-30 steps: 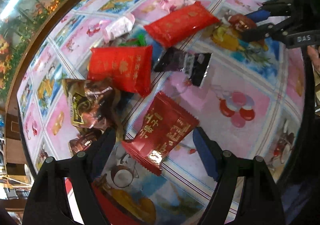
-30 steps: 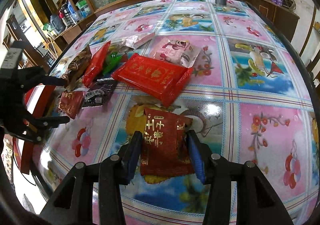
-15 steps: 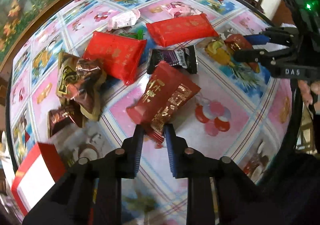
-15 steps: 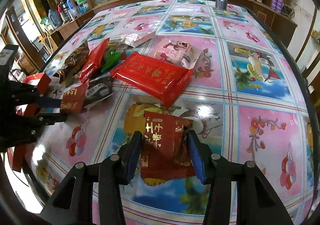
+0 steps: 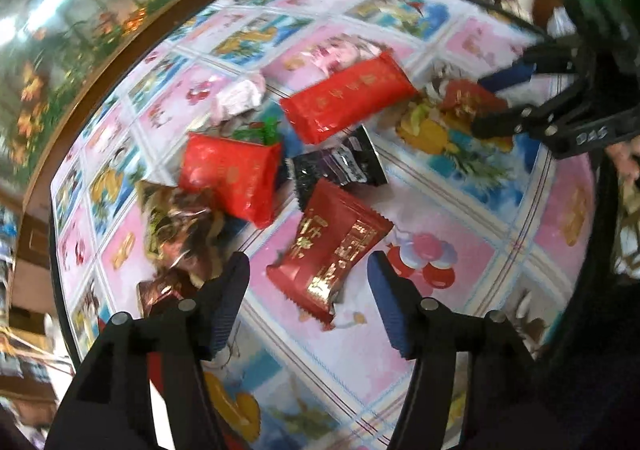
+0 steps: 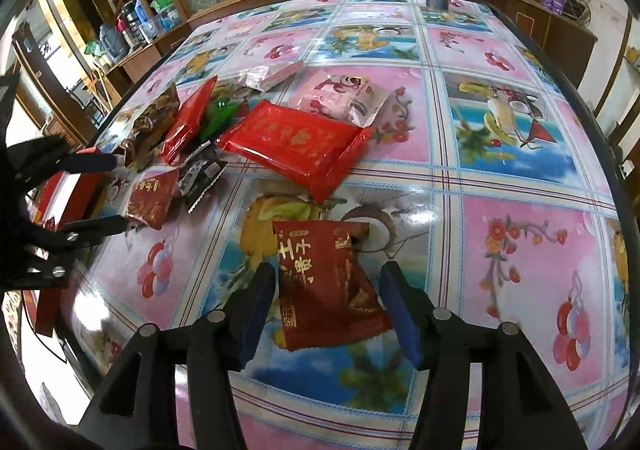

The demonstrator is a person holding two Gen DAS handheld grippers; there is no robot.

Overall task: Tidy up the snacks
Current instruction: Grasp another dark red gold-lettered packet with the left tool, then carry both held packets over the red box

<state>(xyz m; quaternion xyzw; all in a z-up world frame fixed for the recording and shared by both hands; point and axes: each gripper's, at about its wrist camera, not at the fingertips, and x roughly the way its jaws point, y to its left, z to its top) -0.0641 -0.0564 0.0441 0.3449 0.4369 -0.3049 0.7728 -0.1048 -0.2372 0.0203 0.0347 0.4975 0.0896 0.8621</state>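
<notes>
While both jaws stood apart, the left hand-held gripper (image 5: 308, 274) and right hand-held gripper (image 6: 328, 296) each straddled a dark red snack packet (image 5: 330, 250) (image 6: 324, 286) on the table (image 6: 520, 185); a red box (image 6: 68, 189) sat at the left edge.

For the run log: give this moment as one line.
left gripper: open, straddling dark red snack packet | right gripper: open, straddling dark red packet | both on table

bright indoor light, left wrist view smeared by motion blur, right wrist view sharp, white glare on the glossy table (image 6: 404, 205), strong fisheye bending at edges
</notes>
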